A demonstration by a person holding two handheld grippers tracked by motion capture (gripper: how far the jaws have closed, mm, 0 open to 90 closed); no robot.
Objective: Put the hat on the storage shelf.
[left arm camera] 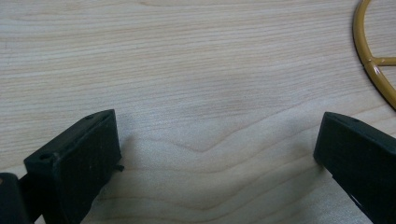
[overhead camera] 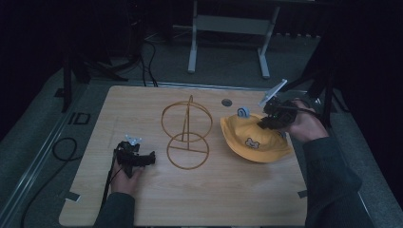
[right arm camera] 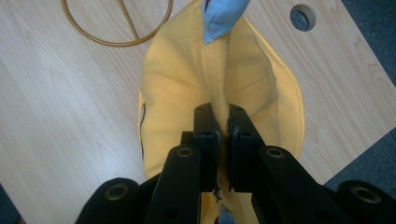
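Hat [overhead camera: 254,137], yellow cloth, with a small bear patch on the brim and blue ear-like tabs [overhead camera: 243,112] at the crown. It lies toward the right edge of the desk [overhead camera: 142,199], about midway between the far and near edges. A fold of its crown is pinched up between the jaws of the right gripper [overhead camera: 263,124], which are closed tight on the cloth; in the right gripper view [right arm camera: 223,128] the fabric rises in a ridge from the jaws to a blue tab [right arm camera: 222,18].

Wire stand [overhead camera: 187,135], yellow-brown: an upright ring on a flat round base with a centre post. It stands at the middle of the desk, just left of the hat and apart from it.

Left gripper [overhead camera: 153,157], on the desk toward the near left corner, left of the stand's base. Its jaws are wide apart with bare wood between them [left arm camera: 219,154].

Round hole [overhead camera: 226,102] in the desk, near the far edge, beyond the hat.
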